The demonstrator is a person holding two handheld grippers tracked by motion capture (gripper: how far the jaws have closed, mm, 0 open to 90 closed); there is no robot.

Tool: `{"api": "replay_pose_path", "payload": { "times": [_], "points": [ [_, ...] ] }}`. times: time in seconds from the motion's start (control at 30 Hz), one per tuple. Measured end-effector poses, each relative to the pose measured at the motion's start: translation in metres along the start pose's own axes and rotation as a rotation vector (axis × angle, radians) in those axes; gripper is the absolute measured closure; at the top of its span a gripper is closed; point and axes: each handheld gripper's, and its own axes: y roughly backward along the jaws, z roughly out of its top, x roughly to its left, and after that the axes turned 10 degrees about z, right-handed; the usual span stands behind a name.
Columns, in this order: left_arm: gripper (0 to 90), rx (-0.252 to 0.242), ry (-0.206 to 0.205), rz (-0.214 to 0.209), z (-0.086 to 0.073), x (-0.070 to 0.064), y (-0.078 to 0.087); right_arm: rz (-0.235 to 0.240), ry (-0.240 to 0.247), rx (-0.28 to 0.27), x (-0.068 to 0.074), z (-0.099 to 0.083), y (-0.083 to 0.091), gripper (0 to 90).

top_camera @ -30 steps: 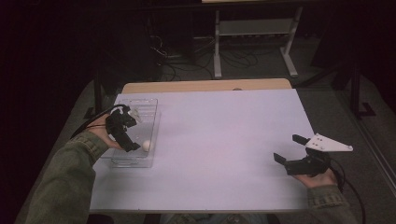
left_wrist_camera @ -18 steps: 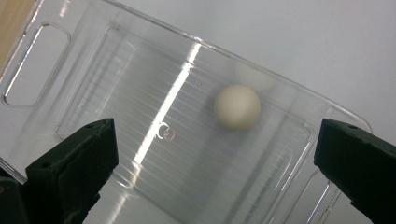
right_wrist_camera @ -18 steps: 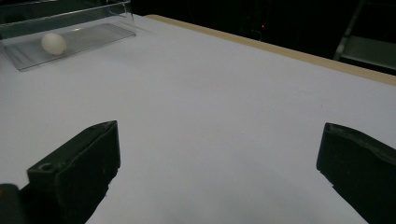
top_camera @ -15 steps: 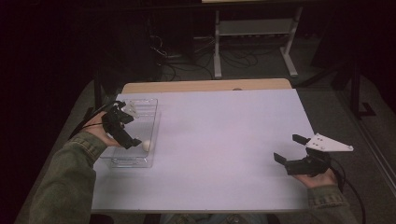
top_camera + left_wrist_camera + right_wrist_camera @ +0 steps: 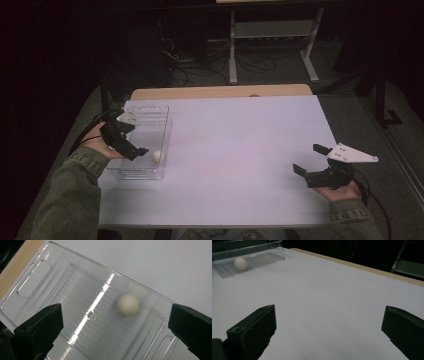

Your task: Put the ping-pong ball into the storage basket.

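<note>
Left hand-held gripper (image 5: 131, 140) hovers tilted, jaws spread and empty, over clear rectangular plastic tray (image 5: 161, 113) holding small white ball (image 5: 157, 155); right hand-held gripper (image 5: 311, 161) low over tabletop (image 5: 240, 150), likewise released.

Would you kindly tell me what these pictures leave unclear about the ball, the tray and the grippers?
- White ball: its material is too small and dim to tell.
- Clear plastic tray: in the high view the left gripper covers its near left part.
- Right gripper: its jaw tips are cut off in the right gripper view.
</note>
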Motion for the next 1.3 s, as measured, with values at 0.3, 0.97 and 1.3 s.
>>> {"api": "replay_pose_path", "payload": {
  "times": [0.3,0.97,1.3],
  "points": [
    [0.0,-0.064,0.022,0.021,-0.006,-0.006,0.007,-0.005,0.002,0.001,0.001,0.000,0.000,0.0],
    [0.0,-0.170,0.114,0.053,-0.028,-0.008,0.015,-0.006,0.006,-0.002,0.001,0.000,0.000,0.0],
    [0.0,-0.221,0.171,0.079,-0.043,-0.011,0.018,-0.002,0.006,0.005,0.002,0.000,-0.003,0.0]
  ]
}}
